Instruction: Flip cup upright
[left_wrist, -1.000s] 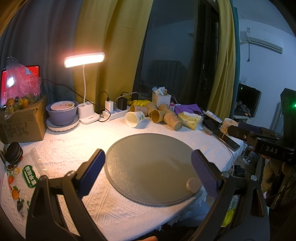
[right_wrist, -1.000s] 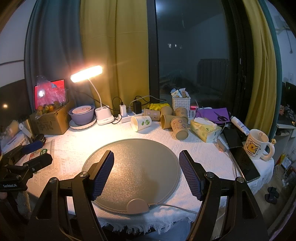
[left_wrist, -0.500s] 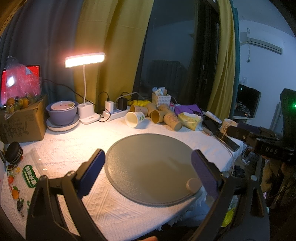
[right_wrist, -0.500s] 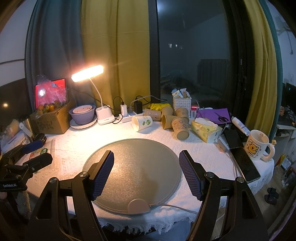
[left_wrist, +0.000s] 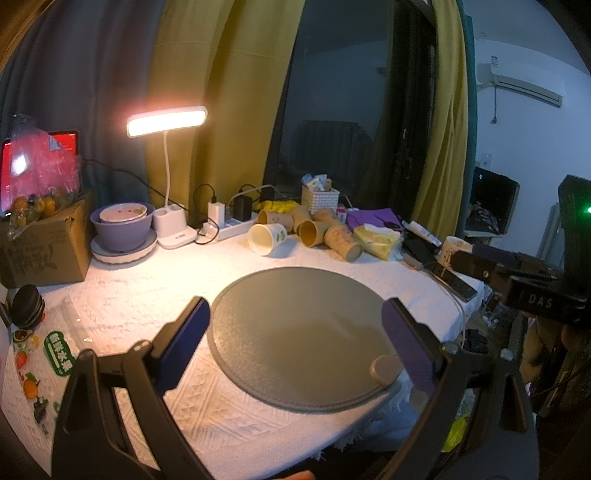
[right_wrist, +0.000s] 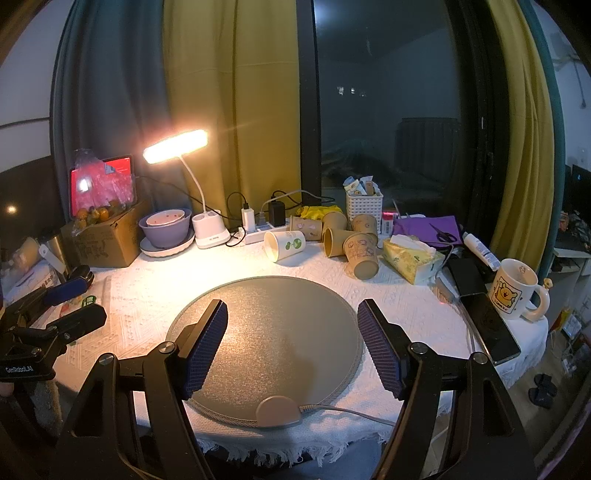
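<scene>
Right hand-held gripper (right_wrist: 291, 347) gapes, white cup (right_wrist: 285, 245) lying far beyond.

We see a tabletop (right_wrist: 155, 295) covered in a white textured cloth. A round grey mat (right_wrist: 273, 332) lies at its middle, a cable leaving its near edge. Along the far side we find a white paper cup (right_wrist: 286, 245) on its side, brown paper cups (right_wrist: 354, 243) tumbled beside it, a lit desk lamp (right_wrist: 210, 230), a power strip (right_wrist: 258, 232), a purple bowl on a plate (right_wrist: 166, 230), a cardboard box (right_wrist: 107, 240), a tissue pack (right_wrist: 410, 258), a mug (right_wrist: 515, 290) and two phones (right_wrist: 487, 310).
</scene>
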